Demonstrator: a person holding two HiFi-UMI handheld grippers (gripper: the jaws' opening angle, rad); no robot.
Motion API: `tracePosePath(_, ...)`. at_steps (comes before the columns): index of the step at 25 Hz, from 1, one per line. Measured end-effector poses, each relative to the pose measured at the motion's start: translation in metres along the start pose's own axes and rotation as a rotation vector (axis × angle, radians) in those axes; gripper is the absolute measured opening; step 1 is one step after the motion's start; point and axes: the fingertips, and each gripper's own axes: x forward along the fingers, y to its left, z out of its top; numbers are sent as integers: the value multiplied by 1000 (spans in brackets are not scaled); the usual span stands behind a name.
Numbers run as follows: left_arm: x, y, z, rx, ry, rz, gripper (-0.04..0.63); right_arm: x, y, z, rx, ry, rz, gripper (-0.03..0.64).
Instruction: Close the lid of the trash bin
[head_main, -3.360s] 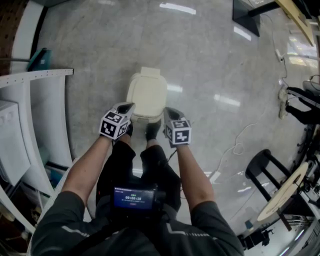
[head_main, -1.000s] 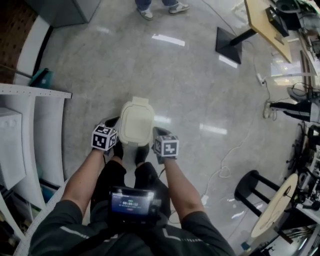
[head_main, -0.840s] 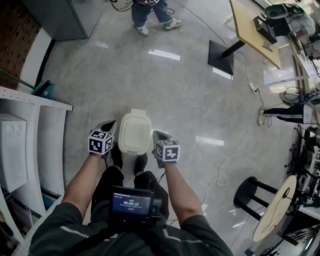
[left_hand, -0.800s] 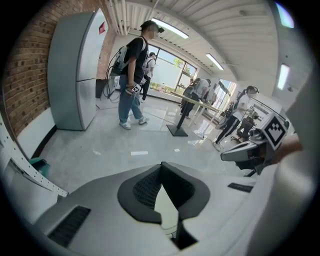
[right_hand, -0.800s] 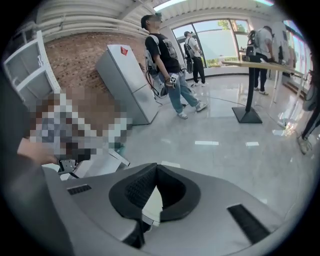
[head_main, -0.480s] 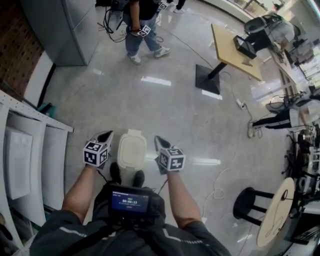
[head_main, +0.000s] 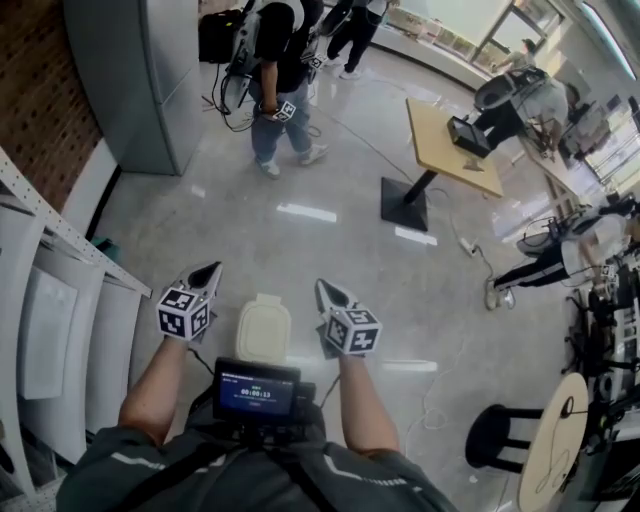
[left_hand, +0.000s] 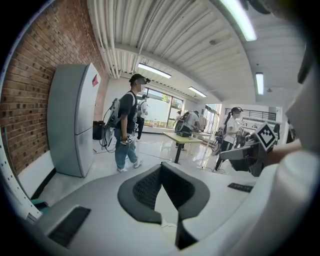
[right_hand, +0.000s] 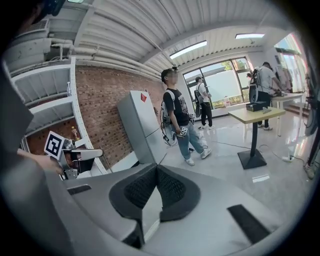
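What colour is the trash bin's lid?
The lid is plain cream, with no pattern; the head view shows it best.

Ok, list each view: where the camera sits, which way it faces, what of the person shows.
Head view: on the head, steeply down at trash bin; forearms, left gripper, right gripper show.
Left gripper view: on that gripper, facing across the room; shut jaws show.
Right gripper view: likewise, own shut jaws.
Gripper views share the standing person.

Trash bin (head_main: 263, 330) is sitting on the floor between left tongs (head_main: 206, 271) and right tongs (head_main: 324, 290), touching neither | shelving (head_main: 55, 300) is running along the left | person (head_main: 275, 75) is standing well ahead, right of cabinet (head_main: 135, 80) | surface (head_main: 445, 135) is standing ahead-right
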Motion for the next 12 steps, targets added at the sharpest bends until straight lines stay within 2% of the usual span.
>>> tracePosePath(4, -13, -10, 23, 13, -49, -18, -5, -9, 11, 23, -44, -43, 21, 11)
tracePosePath(9, -18, -26, 31, 59, -44, -60, -5, -19, 18, 36, -80, -77, 37, 11)
tracePosePath(12, -25, -29, 37, 58, -59, -35, -5, -25, 20, 40, -91, -94, 52, 11)
